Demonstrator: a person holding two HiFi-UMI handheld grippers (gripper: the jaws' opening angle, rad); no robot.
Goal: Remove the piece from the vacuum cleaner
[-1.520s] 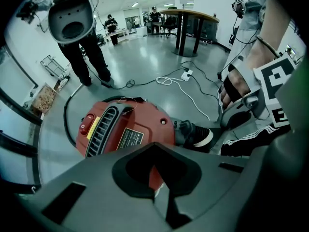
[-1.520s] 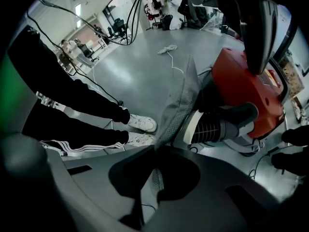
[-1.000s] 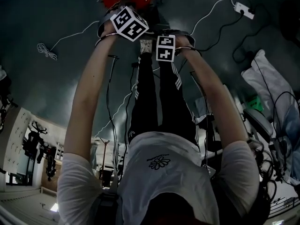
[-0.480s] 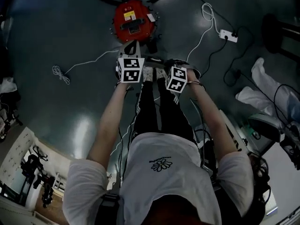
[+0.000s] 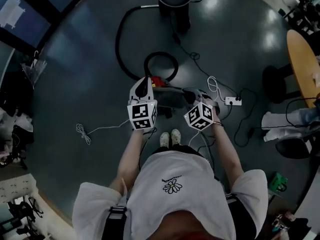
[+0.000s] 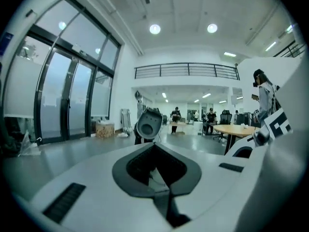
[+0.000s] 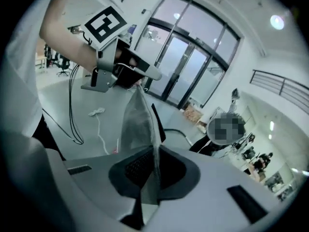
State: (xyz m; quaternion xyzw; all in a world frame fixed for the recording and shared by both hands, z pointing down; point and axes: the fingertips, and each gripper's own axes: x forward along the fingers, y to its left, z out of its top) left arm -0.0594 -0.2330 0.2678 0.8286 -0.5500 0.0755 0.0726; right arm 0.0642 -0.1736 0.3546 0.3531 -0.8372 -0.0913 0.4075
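Head view: both arms outstretched, left gripper (image 5: 144, 83) and right gripper (image 5: 193, 93) each clamped on grey piece (image 7: 137, 124).

I log the piece (image 7: 139, 122): a thin grey sheet on edge, clear of the floor, pinched in the closed right gripper (image 7: 154, 170), top at the left gripper (image 7: 141, 82). Vacuum cleaner (image 5: 156, 80): red, mostly hidden, on the floor below.
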